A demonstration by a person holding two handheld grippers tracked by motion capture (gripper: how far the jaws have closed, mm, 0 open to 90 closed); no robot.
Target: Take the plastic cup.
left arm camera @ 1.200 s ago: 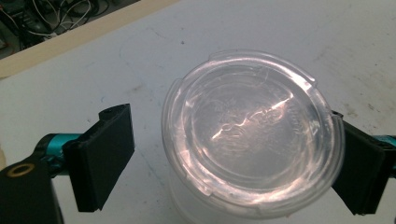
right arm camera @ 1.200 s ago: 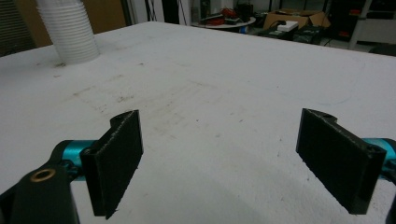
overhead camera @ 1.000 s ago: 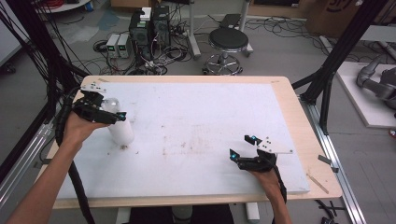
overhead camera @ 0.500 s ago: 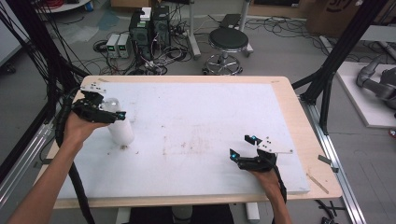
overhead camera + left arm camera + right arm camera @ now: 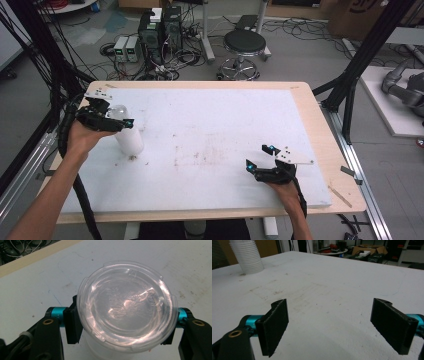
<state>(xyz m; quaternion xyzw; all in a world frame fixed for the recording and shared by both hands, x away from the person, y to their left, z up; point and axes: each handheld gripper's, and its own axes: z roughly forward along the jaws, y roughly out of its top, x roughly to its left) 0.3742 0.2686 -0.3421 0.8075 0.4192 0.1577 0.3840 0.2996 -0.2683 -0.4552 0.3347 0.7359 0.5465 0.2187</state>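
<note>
Table (image 5: 210, 130): white matte board, scuffed and stained, lying on pale wood top. Ribbed white cup stack (image 5: 129, 140) standing upright near left edge, long axis vertical, clear round domed lid (image 5: 125, 305) facing up. Left gripper (image 5: 116, 120) clamping stack just under lid. Right gripper (image 5: 260, 159) resting near front right corner, jaws gaping wide, holding nothing.

Right gripper (image 5: 329, 327): two black flat-faced jaws set wide apart, nothing between them; teal fittings at jaw bases, brass-coloured fastener on left jaw arm. Jaws held low over white, scuffed tabletop (image 5: 332, 287) marked with brown specks and faint blue line at right. Tall stack of white ribbed plastic cups (image 5: 247, 256) standing upright on tabletop at far upper left, well apart from jaws. Background: cluttered room, cardboard box (image 5: 368, 250), blurred.
</note>
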